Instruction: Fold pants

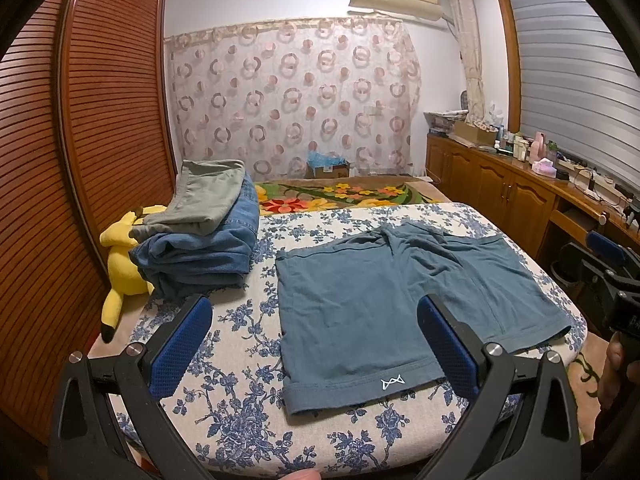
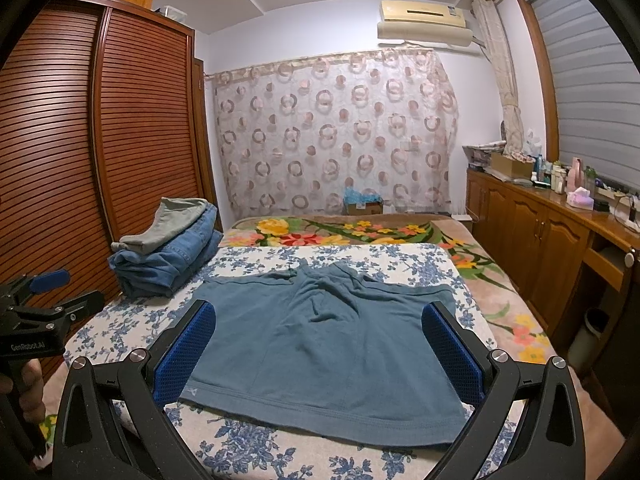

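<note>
**Teal shorts laid flat, first fold still to come**

My left tongs (image 1: 314,344) and right tongs (image 2: 320,348) hang spread wide and empty above the teal shorts (image 1: 384,296), which lie flat on the blue-floral bed cover (image 1: 240,420), leg hems nearest me. No fold is made yet, I judge; next I must pinch a hem or side edge with each pair and carry it across. A small white zigzag logo (image 1: 392,382) marks one hem. "GenRobot.AI" (image 2: 27,347) reads on the left handle. Folded jeans (image 1: 200,252) sit beside the shorts.
</note>
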Motion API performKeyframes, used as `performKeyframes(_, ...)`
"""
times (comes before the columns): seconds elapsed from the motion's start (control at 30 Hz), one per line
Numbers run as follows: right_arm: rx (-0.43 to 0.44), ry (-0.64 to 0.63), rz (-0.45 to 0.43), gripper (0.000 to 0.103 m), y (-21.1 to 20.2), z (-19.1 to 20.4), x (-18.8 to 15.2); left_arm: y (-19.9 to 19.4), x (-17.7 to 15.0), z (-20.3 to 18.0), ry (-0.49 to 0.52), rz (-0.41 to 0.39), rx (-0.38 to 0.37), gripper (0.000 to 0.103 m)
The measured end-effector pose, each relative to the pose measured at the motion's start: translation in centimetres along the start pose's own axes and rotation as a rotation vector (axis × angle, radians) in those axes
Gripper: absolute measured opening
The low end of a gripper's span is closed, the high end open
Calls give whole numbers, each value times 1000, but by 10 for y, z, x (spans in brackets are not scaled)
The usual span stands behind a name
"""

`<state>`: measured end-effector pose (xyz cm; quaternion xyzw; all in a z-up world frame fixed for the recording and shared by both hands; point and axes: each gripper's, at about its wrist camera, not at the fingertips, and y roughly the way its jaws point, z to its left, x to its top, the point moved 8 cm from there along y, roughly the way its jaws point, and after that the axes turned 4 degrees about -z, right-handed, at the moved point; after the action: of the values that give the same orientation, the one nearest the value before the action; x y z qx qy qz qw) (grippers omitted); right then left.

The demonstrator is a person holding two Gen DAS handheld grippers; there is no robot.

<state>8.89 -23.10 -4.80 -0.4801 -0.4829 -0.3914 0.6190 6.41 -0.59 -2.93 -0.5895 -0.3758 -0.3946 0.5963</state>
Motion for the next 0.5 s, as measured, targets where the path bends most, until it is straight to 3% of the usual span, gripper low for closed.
performKeyframes(0.5,-30,20,50,103,11,-6,-4,45,-20,-7,60,98,-61,103)
